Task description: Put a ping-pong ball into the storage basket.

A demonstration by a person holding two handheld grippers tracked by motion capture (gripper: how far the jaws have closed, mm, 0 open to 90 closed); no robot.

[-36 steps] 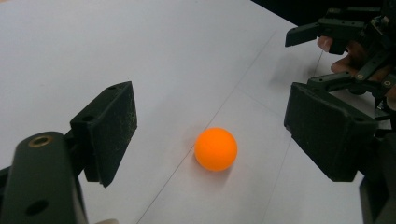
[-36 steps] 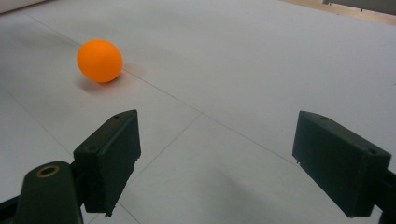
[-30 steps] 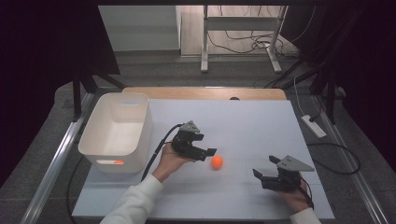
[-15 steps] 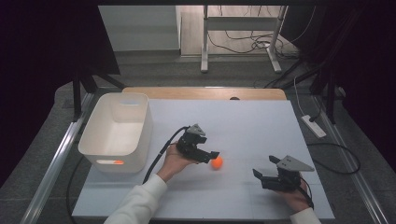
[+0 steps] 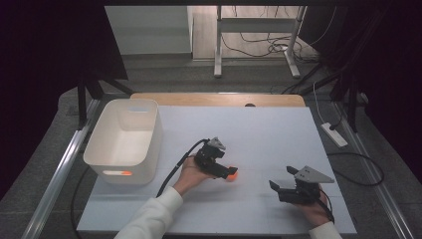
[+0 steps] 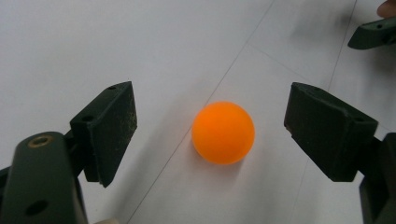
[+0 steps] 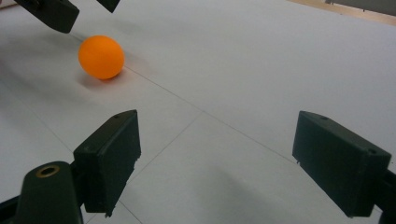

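You have one orange ball (image 5: 231, 174) in front of you, lying on the one white table (image 5: 259, 134). There is one white bin (image 5: 124, 139) at the left side of that table, and one orange mark shows low on its near wall. You hold two tongs: the left tongs (image 5: 225, 172), one pair of black jaws, and the right tongs (image 5: 279, 179), likewise one pair. Two hands come in from the bottom edge, one per tool. One white power strip (image 5: 334, 134) lies on the floor to the right of the table.
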